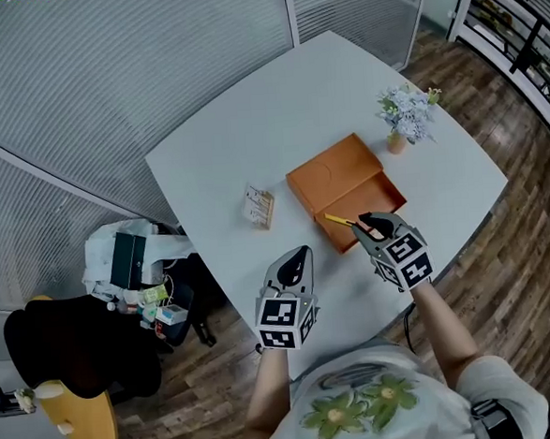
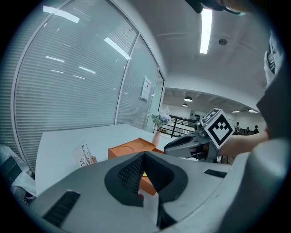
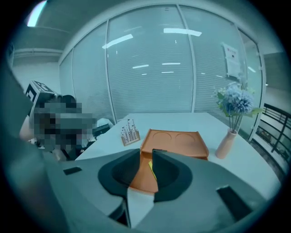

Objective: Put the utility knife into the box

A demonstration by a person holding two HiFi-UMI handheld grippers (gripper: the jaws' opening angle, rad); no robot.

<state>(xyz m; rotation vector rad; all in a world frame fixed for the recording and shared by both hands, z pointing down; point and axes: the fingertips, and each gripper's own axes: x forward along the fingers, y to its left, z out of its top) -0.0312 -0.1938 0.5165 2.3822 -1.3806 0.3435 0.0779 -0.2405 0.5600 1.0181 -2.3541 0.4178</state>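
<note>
In the open tray of the orange box (image 1: 387, 195), near its left wall, the utility knife (image 1: 339, 221) lies slantwise, so the main step looks done to you or very nearly so. From the head view it seems to rest on the tray floor rather than across the rim, though the picture is too small to be sure of that.

Your right gripper (image 1: 367, 222) hovers just beside the knife's near end. Its jaws stand a little apart, and through the narrow gap you see the orange floor of the box and a sliver of yellow lying close along the right jaw. As far as you can judge it grips nothing.

Your left gripper (image 1: 300, 252) hangs over the near edge of the white table (image 1: 241, 141), short of the box, its jaw tips brought together on nothing.

What is left, by the look of it, is only to draw the right gripper clear (the lid lies flat behind the tray, and the task says nothing about closing it).

The knife itself shows as a slim, straight yellow bar, bright against the orange. Whether its blade is out is too small to tell.
</note>
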